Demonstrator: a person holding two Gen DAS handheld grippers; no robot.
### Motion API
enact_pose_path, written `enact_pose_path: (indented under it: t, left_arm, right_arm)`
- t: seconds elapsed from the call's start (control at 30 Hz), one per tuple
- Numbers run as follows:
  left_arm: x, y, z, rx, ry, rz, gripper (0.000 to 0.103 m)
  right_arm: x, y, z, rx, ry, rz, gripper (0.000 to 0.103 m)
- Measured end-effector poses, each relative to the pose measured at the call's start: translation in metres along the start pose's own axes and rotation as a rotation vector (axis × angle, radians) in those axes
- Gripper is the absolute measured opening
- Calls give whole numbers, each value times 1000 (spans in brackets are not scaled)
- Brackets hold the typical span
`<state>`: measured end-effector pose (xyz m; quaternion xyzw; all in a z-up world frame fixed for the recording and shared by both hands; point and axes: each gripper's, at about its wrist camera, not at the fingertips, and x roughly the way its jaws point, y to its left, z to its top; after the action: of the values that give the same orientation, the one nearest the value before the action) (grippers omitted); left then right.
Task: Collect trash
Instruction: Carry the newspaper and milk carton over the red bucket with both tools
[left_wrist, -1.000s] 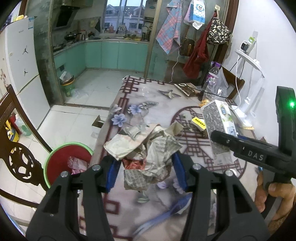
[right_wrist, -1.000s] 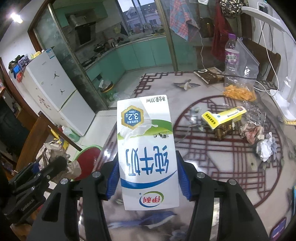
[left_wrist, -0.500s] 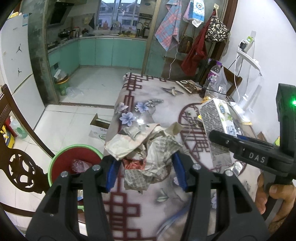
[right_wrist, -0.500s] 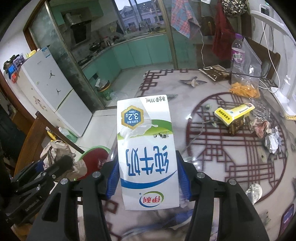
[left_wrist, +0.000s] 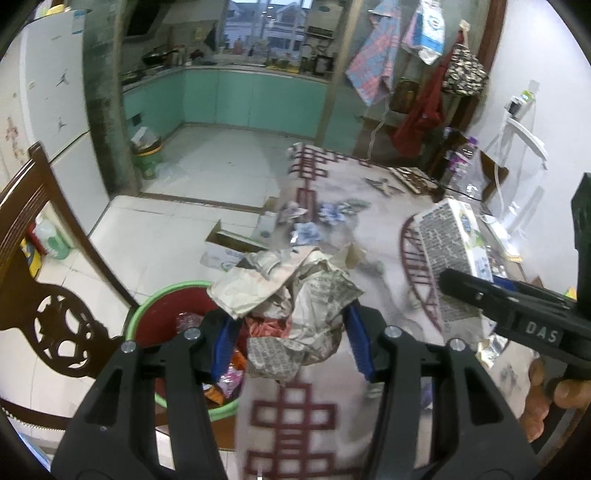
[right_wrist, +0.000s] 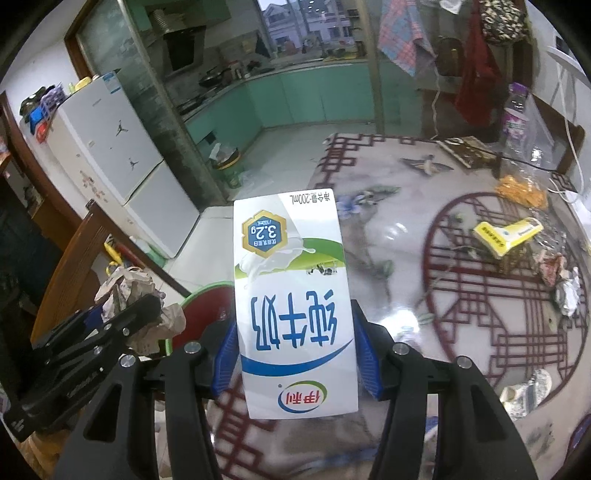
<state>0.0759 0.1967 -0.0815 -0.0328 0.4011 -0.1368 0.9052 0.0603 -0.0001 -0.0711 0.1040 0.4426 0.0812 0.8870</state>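
Observation:
My left gripper is shut on a wad of crumpled paper and holds it over the table's left edge, beside the red bin with a green rim on the floor. The bin holds wrappers. My right gripper is shut on a white milk carton, held upside down above the table edge. The carton also shows in the left wrist view, and the wad in the right wrist view. The bin sits behind the carton.
The patterned table carries a yellow box, small wrappers, a plastic bottle and orange scraps. A dark wooden chair stands left of the bin. A cardboard box lies on the tiled floor.
Both grippers have moved left and back toward the table's left edge with their loads. The bin now lies much closer under the left gripper.

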Motion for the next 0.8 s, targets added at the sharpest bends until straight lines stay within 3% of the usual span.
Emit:
enact_pose_path:
  t: [0.43, 0.8]
  left_arm:
    - [7, 74, -3, -104, 26, 108, 50]
    - [18, 105, -3, -138, 51, 134, 50]
  right_arm:
    - [31, 53, 7, -75, 43, 57, 53]
    - [55, 86, 12, -126, 83, 85, 53]
